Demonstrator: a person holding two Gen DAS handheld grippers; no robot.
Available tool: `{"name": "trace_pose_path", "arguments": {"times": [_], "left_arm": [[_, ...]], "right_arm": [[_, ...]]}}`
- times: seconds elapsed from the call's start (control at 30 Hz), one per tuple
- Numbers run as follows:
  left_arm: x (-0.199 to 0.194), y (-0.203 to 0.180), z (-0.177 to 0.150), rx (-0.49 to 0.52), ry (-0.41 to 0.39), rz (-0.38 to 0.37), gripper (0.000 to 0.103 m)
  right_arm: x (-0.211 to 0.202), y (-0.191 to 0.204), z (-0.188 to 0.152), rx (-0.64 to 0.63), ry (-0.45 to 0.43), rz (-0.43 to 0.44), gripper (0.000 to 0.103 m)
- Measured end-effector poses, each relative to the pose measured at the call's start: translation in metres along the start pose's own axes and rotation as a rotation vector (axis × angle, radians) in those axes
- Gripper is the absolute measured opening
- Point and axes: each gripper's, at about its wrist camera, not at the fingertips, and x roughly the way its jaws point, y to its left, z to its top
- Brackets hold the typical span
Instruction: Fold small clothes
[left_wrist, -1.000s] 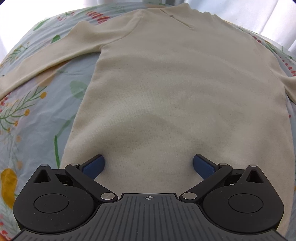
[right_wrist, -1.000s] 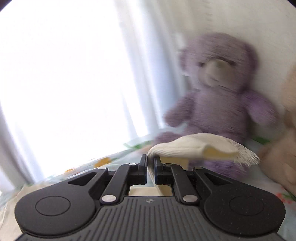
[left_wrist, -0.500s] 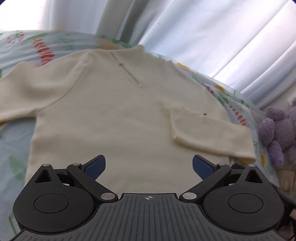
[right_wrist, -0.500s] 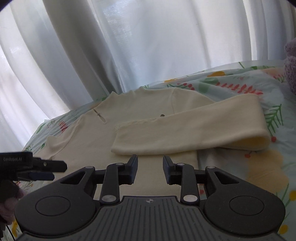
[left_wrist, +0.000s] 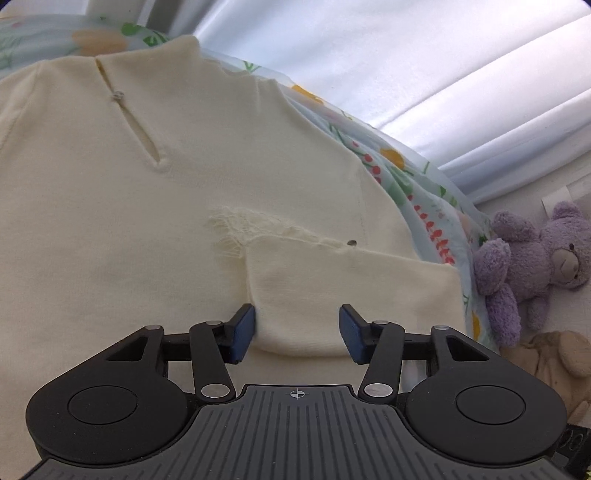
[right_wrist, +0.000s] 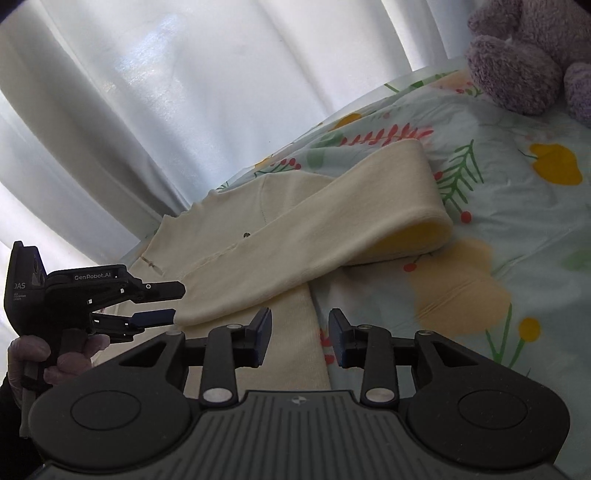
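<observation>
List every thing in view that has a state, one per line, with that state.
Sweater: spread flat on the bedsheet, neck slit open.
Sleeve: folded over onto the sweater's body.
Left tongs: open, astride the sleeve's cuff end.
Right tongs: open, holding nothing.
Purple teddy bear: lying at the bed's edge.
Curtains: drawn.

The sweater (left_wrist: 122, 221) is cream knit cloth, matt, fine-ribbed, with a frayed, lacy cuff edge (left_wrist: 236, 225) and a small shiny button (left_wrist: 118, 95) at the neck slit. The bedsheet (right_wrist: 517, 229) is smooth printed cloth with a faint sheen. The curtain (right_wrist: 166, 92) is thin, slightly glossy fabric. The purple teddy bear (left_wrist: 535, 258) is fuzzy plush; the beige toy (left_wrist: 554, 362) beside it is plush too. The left gripper (left_wrist: 297, 330) and right gripper (right_wrist: 300, 338) are matt black plastic with ribbed housings, bright metal pins and blue rubbery-looking pads (left_wrist: 243, 328).
</observation>
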Motion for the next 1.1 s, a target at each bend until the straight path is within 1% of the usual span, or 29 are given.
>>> {"name": "trace_pose_path", "arguments": {"times": [0.03, 0.07, 0.13, 0.17, 0.2, 0.23, 0.33, 0.4, 0.43, 0.47, 0.53, 0.57, 0.63, 0.67, 0.73, 0.8, 0.83, 0.97, 1.1], "left_arm": [[0.004, -0.002, 0.001, 0.018, 0.004, 0.017, 0.052], [0.007, -0.003, 0.001, 0.032, 0.005, 0.029, 0.046], [0.01, -0.002, 0.003, 0.034, 0.004, 0.029, 0.024], [0.013, -0.001, 0.005, 0.027, 0.016, 0.025, 0.016], [0.014, 0.001, 0.006, 0.02, 0.025, 0.019, 0.011], [0.013, 0.001, 0.006, 0.017, 0.02, 0.016, 0.009], [-0.002, -0.002, 0.006, 0.027, -0.032, 0.003, 0.007], [-0.024, -0.003, 0.006, 0.027, -0.092, -0.021, 0.007], [-0.035, -0.004, 0.006, 0.04, -0.124, -0.019, 0.007], [-0.046, -0.004, 0.006, 0.061, -0.154, 0.005, 0.007], [-0.065, 0.0, 0.005, 0.101, -0.2, 0.078, 0.007], [-0.074, 0.005, 0.006, 0.121, -0.225, 0.121, 0.007], [-0.085, 0.016, 0.008, 0.146, -0.262, 0.234, 0.007], [-0.089, 0.025, 0.009, 0.144, -0.269, 0.288, 0.007], [-0.094, 0.045, 0.011, 0.11, -0.267, 0.37, 0.007], [-0.098, 0.062, 0.011, 0.081, -0.266, 0.411, 0.007], [-0.101, 0.069, 0.009, 0.069, -0.265, 0.41, 0.008], [-0.107, 0.088, 0.009, -0.001, -0.267, 0.336, 0.008], [-0.116, 0.096, 0.013, -0.039, -0.303, 0.304, 0.008]], "right_arm": [[0.0, -0.001, 0.0, 0.011, -0.003, -0.002, 0.033], [0.001, -0.002, 0.0, 0.018, -0.006, -0.006, 0.033], [0.0, -0.001, 0.0, 0.023, -0.014, -0.004, 0.033], [-0.001, 0.0, 0.0, 0.021, -0.017, -0.001, 0.033], [0.0, 0.001, 0.0, 0.019, -0.017, 0.001, 0.033], [0.001, 0.002, 0.001, 0.016, -0.017, 0.002, 0.033], [0.004, 0.005, 0.002, 0.011, -0.013, 0.002, 0.033], [0.005, 0.006, 0.004, 0.01, -0.016, 0.003, 0.033], [0.006, 0.008, 0.006, 0.008, -0.018, 0.004, 0.033], [0.007, 0.009, 0.007, 0.005, -0.021, 0.005, 0.033], [0.011, 0.012, 0.01, -0.004, -0.021, 0.008, 0.033], [0.013, 0.013, 0.012, -0.008, -0.02, 0.007, 0.033], [0.02, 0.016, 0.014, -0.014, -0.01, 0.002, 0.033], [0.024, 0.017, 0.015, -0.015, -0.003, -0.002, 0.033], [0.032, 0.019, 0.018, -0.011, 0.01, -0.008, 0.033], [0.038, 0.018, 0.02, 0.004, 0.022, -0.003, 0.033], [0.041, 0.018, 0.021, 0.017, 0.027, 0.003, 0.033], [0.052, 0.012, 0.027, 0.083, 0.041, 0.013, 0.034], [0.057, 0.004, 0.031, 0.16, 0.038, 0.01, 0.037]]}}
